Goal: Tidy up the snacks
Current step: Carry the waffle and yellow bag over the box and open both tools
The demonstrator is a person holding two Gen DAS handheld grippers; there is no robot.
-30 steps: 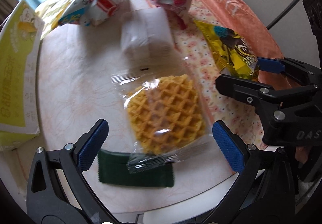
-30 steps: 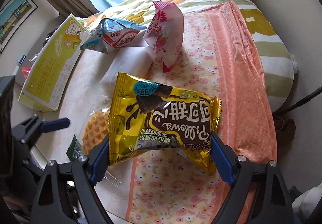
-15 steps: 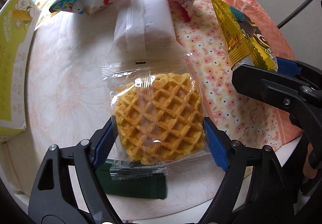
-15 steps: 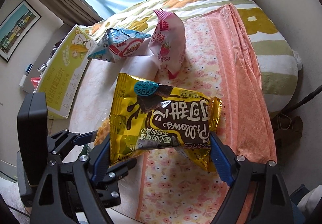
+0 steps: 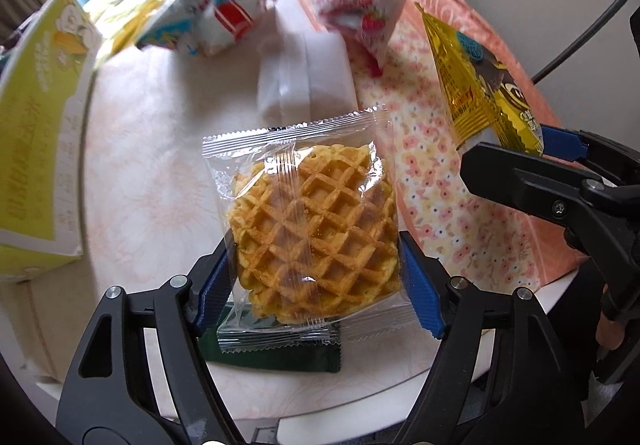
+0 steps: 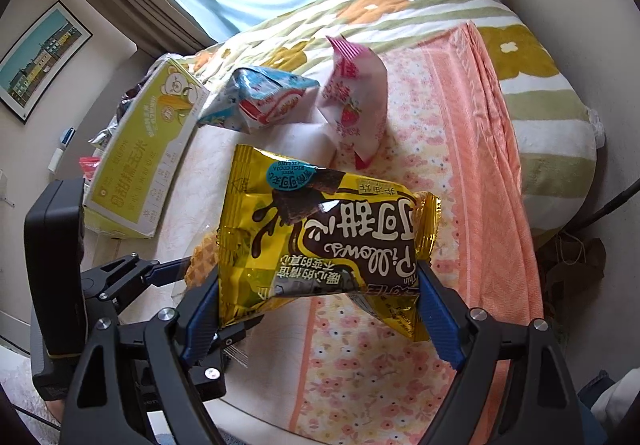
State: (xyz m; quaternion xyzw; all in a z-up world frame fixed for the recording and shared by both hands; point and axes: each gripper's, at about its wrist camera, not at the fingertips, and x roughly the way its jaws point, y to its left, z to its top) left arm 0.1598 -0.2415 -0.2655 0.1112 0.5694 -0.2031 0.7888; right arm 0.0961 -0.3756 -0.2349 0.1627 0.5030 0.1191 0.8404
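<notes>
A clear packet with a golden waffle (image 5: pixel 312 229) is between the blue pads of my left gripper (image 5: pixel 318 277). Its jaws are closing and the pads press on the packet's sides. The packet is raised off the table, above a dark green sachet (image 5: pixel 276 353). My right gripper (image 6: pixel 320 305) is shut on a yellow chocolate snack bag (image 6: pixel 320 237) and holds it in the air over the floral cloth. In the left wrist view that bag (image 5: pixel 468 85) and the right gripper (image 5: pixel 520 149) show at the right. The waffle's edge (image 6: pixel 202 265) shows in the right wrist view.
On the round white table (image 5: pixel 132 165) lie a white packet (image 5: pixel 304 73), a blue-and-white snack bag (image 5: pixel 204 21) and a pink strawberry bag (image 5: pixel 360 1). A yellow-green box (image 5: pixel 36 125) leans at the left. A peach floral cloth (image 5: pixel 440 205) covers the right side.
My left gripper went from wide open around the waffle packet to closed on it, then lifted it off the table. The right gripper kept hold of the yellow bag and stayed about where it was.
</notes>
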